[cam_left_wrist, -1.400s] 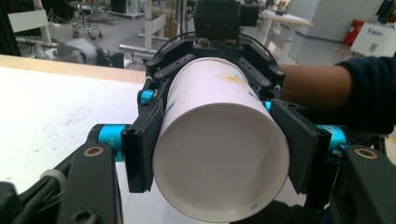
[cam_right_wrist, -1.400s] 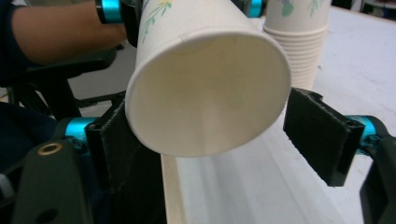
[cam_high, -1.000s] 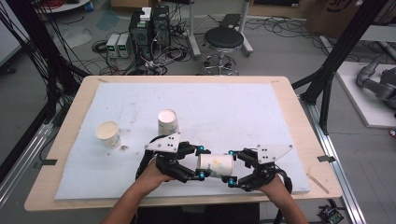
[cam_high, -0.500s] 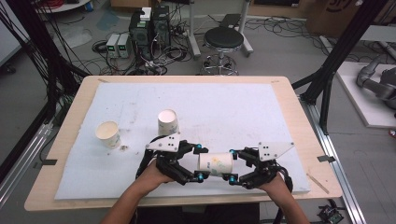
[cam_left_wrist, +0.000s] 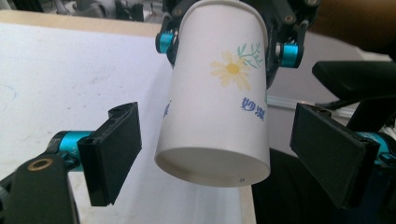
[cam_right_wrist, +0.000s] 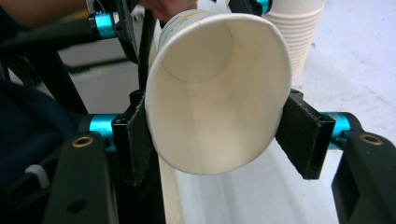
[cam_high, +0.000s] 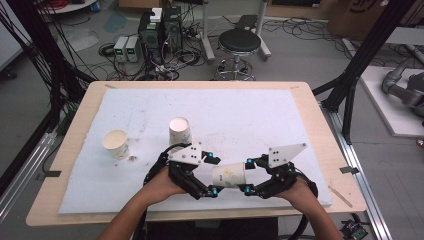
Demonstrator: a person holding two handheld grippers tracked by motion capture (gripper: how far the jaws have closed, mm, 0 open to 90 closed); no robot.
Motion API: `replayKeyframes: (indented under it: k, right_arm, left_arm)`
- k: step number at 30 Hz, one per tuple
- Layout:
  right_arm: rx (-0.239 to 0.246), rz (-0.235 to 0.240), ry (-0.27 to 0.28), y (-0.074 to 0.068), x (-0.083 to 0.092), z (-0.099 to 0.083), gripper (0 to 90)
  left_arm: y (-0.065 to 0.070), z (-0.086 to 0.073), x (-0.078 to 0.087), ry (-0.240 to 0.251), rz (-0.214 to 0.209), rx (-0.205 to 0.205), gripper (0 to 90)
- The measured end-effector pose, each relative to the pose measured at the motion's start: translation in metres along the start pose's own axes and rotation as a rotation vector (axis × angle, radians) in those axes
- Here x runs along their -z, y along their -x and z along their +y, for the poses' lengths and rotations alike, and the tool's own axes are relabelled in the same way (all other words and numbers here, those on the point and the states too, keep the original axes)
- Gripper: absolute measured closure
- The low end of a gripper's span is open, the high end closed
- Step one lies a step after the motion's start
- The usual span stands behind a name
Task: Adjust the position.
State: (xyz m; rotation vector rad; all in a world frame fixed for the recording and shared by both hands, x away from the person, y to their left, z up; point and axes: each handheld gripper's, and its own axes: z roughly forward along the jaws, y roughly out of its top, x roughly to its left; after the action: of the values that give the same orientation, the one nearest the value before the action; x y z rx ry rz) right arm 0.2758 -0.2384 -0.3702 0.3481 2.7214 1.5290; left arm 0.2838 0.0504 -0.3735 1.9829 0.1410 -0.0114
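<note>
Thin white paper is all there is to the daisy-printed cup (cam_high: pixel 229 175), held on its side in the air at about six o'clock on the table (cam_high: pixel 310 107), between the two hands. The right gripper (cam_right_wrist: pixel 215 135) is clamped across the rim end, squeezing the mouth into an oval. The left gripper (cam_left_wrist: pixel 233 154) has its jaws apart either side of the cup's base, not touching. I'd worry that harder pinching creases the rim, or that the cup twists loose if the left closes off-centre. Another cup (cam_high: pixel 116 143) at nine o'clock and a stack of cups (cam_high: pixel 180 131) near the middle stand clear. How many are in the stack, I can't make out.
</note>
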Motion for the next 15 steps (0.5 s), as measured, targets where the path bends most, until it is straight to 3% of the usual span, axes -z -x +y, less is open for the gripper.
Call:
replayKeyframes:
  k: [9,15]
  right_arm:
    - [0.074,-0.050,-0.189,-0.002,-0.010,0.020,33.9]
    - [0.101,-0.053,-0.265,-0.003,-0.017,0.030,34.0]
  left_arm:
    - [0.001,0.002,-0.008,-0.109,0.029,-0.051,17.8]
    - [0.001,0.001,-0.012,-0.155,0.044,-0.068,18.3]
